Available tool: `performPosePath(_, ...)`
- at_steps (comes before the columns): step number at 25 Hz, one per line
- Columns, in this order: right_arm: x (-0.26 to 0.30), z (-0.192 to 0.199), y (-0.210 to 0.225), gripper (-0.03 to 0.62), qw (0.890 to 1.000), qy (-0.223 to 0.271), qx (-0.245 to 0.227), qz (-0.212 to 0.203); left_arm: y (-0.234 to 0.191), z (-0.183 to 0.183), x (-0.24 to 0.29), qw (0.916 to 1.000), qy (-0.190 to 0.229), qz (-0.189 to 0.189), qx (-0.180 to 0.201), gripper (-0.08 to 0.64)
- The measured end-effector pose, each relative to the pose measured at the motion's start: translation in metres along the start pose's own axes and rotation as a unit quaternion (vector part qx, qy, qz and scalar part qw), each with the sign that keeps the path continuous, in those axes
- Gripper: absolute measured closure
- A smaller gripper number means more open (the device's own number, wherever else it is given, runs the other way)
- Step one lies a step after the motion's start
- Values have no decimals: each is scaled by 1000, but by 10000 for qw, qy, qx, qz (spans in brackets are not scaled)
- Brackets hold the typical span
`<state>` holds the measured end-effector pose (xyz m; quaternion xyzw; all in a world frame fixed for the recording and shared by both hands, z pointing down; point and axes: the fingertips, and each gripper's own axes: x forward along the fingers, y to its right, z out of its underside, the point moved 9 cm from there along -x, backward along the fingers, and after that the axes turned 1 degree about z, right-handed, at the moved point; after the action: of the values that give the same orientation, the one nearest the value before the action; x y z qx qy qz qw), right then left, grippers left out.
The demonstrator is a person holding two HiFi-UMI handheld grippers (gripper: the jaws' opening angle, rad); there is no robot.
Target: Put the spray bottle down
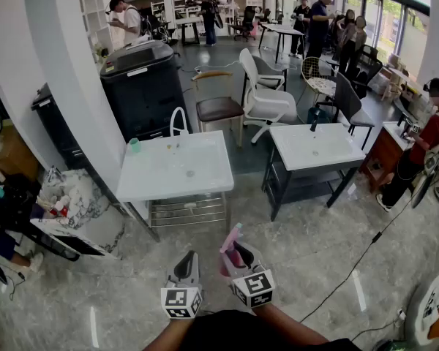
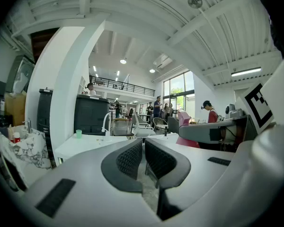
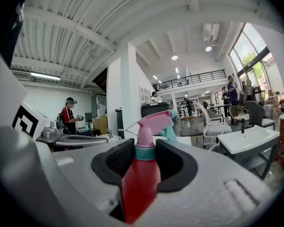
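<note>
A red spray bottle [image 3: 141, 183] with a pink trigger head and a teal collar stands upright between the pads of my right gripper [image 3: 144, 162], which is shut on its neck and upper body. In the head view the spray bottle [image 1: 232, 246] sticks up from the right gripper [image 1: 238, 254], held in the air over the grey floor, short of a white sink table [image 1: 205, 172]. Just to its left is my left gripper [image 1: 184, 265], whose pads nearly touch with nothing between them [image 2: 143, 157].
The white sink table carries a faucet [image 1: 178, 120] and a green cup [image 1: 134, 145]. A second white sink table [image 1: 329, 152] stands to the right. Behind are a white column [image 1: 73, 72], a black cabinet [image 1: 143, 86] and chairs [image 1: 267, 97]. A person [image 1: 417, 152] stands at the right, and a cable [image 1: 366, 247] runs over the floor.
</note>
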<state>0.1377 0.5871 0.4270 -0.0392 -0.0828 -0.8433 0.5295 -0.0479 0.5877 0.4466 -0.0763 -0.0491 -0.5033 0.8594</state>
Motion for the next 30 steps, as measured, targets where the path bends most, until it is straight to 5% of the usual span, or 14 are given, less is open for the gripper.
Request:
performPosePath(15, 65, 13, 30, 448, 9991, -252, 139, 301, -44, 6, 56, 9999, -62, 145, -45, 525)
performPosePath(30, 260, -18, 51, 448, 9948, -784, -138, 630, -187, -27, 195, 9967, -293, 665, -352, 525)
